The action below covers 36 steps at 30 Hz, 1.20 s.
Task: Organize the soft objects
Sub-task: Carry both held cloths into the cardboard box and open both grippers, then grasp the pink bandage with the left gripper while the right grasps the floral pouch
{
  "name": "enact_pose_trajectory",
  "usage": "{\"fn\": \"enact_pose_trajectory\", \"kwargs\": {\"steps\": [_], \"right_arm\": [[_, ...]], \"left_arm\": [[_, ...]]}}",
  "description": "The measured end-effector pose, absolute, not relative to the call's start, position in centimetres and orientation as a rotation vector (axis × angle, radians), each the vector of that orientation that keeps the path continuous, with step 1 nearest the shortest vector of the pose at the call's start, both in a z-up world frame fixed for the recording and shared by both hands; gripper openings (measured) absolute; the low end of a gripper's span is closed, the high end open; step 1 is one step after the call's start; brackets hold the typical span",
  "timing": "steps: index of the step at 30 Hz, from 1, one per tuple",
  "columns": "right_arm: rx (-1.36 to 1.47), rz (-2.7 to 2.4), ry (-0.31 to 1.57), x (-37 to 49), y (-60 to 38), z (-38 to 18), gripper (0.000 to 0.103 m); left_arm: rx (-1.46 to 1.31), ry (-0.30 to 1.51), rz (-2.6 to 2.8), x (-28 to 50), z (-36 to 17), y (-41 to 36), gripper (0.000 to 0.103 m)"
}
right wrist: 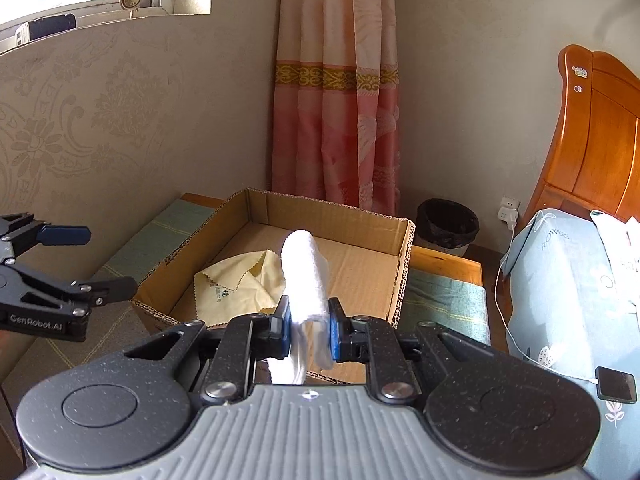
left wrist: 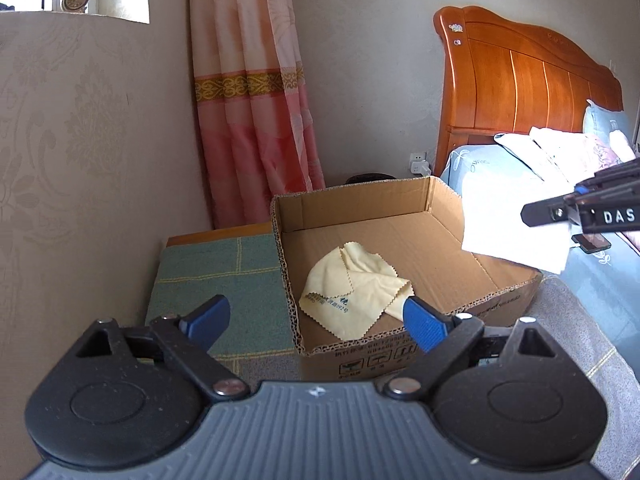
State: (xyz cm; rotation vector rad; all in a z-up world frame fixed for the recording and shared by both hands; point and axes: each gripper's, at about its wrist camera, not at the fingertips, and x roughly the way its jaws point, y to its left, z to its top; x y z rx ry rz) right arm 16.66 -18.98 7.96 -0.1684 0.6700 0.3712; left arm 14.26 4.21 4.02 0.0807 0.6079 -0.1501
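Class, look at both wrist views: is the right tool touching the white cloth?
Touching. The right wrist view shows the right tool with its blue pads pressed against both sides of the white cloth, which stands up between them.

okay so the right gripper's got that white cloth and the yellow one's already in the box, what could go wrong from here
1. The white cloth hangs loose from the right gripper; its trailing end could drape over the cardboard box wall instead of landing inside.
2. It may land on the yellow cloth, leaving a heap.
3. The open left gripper sits near the box's front edge, with one finger over the yellow cloth; it might snag it.
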Motion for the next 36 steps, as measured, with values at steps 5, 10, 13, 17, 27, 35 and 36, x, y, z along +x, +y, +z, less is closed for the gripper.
{"fn": "enact_pose_trajectory", "kwargs": {"steps": [5,10,13,17,27,35,36], "right_arm": [[-0.187,0.354,0.672,21.4,-17.4,7.7,0.027],[-0.186,0.319,0.641,22.4,-16.7,7.1,0.093],[-0.177,0.312,0.648,21.1,-16.9,7.0,0.097],[-0.179,0.312,0.648,18.7,-17.3,6.5,0.101],[-0.209,0.29,0.646,11.0,-18.5,2.9,0.103],[-0.169,0.287,0.698,7.0,-20.0,0.2,0.103],[-0.158,0.285,0.698,6.8,-20.3,0.1,0.103]], "left_arm": [[0.039,0.64,-0.124,11.0,2.2,5.1,0.094],[0.036,0.676,-0.14,9.6,0.6,5.0,0.096],[0.059,0.684,-0.15,9.1,0.1,4.7,0.098],[0.074,0.678,-0.172,8.2,-0.2,4.1,0.101],[0.103,0.736,-0.263,5.8,-2.4,2.4,0.102],[0.169,0.799,-0.359,4.1,-4.3,1.1,0.102],[0.19,0.809,-0.36,4.1,-4.6,1.0,0.102]]}}
